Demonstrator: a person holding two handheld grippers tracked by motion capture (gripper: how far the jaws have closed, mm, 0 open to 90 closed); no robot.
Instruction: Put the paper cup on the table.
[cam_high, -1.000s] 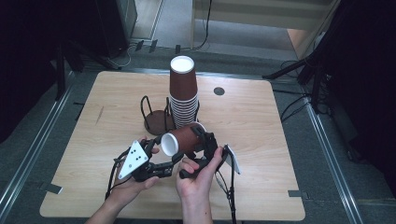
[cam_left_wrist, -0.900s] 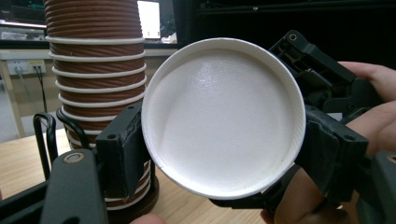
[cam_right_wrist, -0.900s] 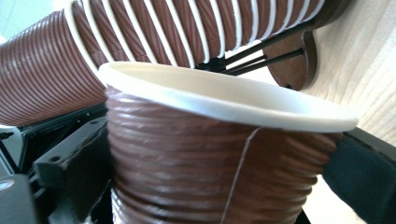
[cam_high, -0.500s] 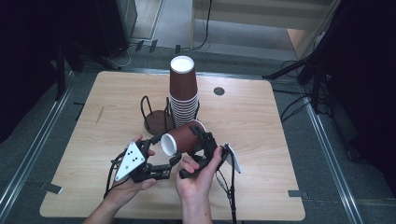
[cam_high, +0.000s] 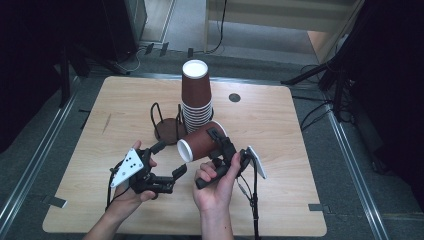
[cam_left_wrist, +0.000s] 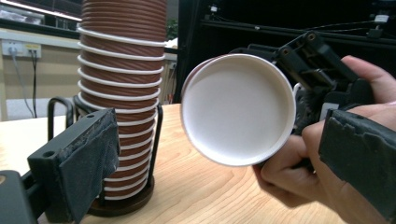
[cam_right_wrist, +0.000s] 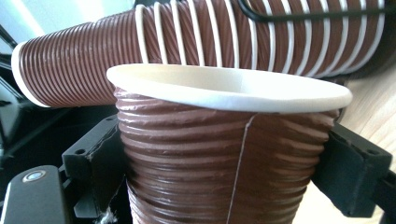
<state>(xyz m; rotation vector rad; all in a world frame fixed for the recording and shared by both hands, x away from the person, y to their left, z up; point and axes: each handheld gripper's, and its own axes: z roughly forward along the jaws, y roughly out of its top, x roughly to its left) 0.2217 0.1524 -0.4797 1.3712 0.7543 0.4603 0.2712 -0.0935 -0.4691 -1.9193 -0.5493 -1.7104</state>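
Just below the middle of the high view, the right gripper (cam_high: 216, 141) clamps a brown ribbed paper cup (cam_high: 199, 144) by its sides and holds it tipped sideways above the table (cam_high: 280, 125), white mouth turned toward the lower left. There the left gripper (cam_high: 170, 159) has just been opening; its jaws now stand wide apart with nothing between them, just beside the cup's rim. Behind, a tall stack of cups (cam_high: 196, 97) stands in a black wire holder (cam_high: 166, 122).
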